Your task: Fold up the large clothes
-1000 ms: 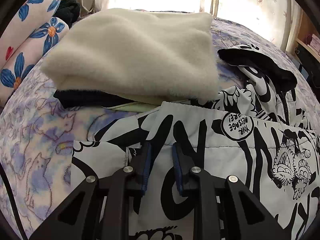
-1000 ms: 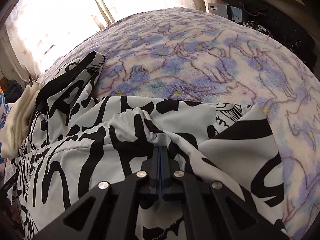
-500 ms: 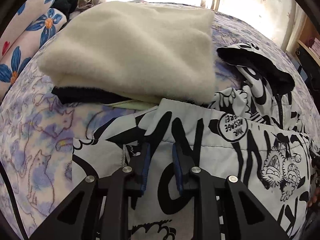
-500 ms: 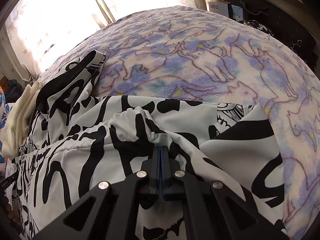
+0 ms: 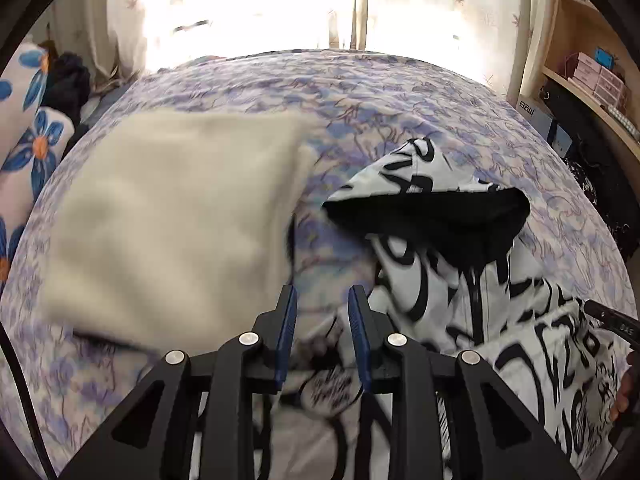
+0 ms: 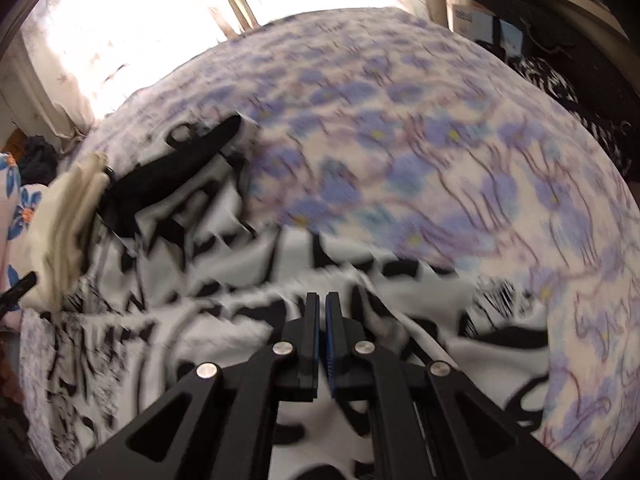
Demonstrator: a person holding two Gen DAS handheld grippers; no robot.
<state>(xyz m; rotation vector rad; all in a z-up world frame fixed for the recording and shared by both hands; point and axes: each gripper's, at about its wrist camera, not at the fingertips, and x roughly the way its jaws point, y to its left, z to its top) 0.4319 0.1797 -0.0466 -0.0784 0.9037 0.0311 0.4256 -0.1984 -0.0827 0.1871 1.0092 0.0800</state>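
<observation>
A white jacket with black graffiti print [image 5: 500, 320] lies on the bed, its black-lined hood [image 5: 440, 216] toward the window. My left gripper [image 5: 322, 300] holds a bunched fold of the jacket's left edge between its blue pads, raised off the bed, and its jaws are opening slightly. In the blurred right wrist view the jacket [image 6: 160, 340] spreads to the left. My right gripper [image 6: 322, 300] is shut on a raised ridge of its fabric. A hand shows at the left view's right edge.
A folded cream blanket [image 5: 172, 216] over something dark lies left of the jacket. The purple patterned bedspread [image 5: 360, 92] covers the bed. Floral pillows [image 5: 28, 148] and dark clothes [image 5: 68, 84] sit far left. A wooden shelf [image 5: 592, 76] stands right, curtains behind.
Both grippers have risen with the jacket fabric in them. The left one swung right, from the cream blanket toward the hood. The round patch now sits under its fingers.
</observation>
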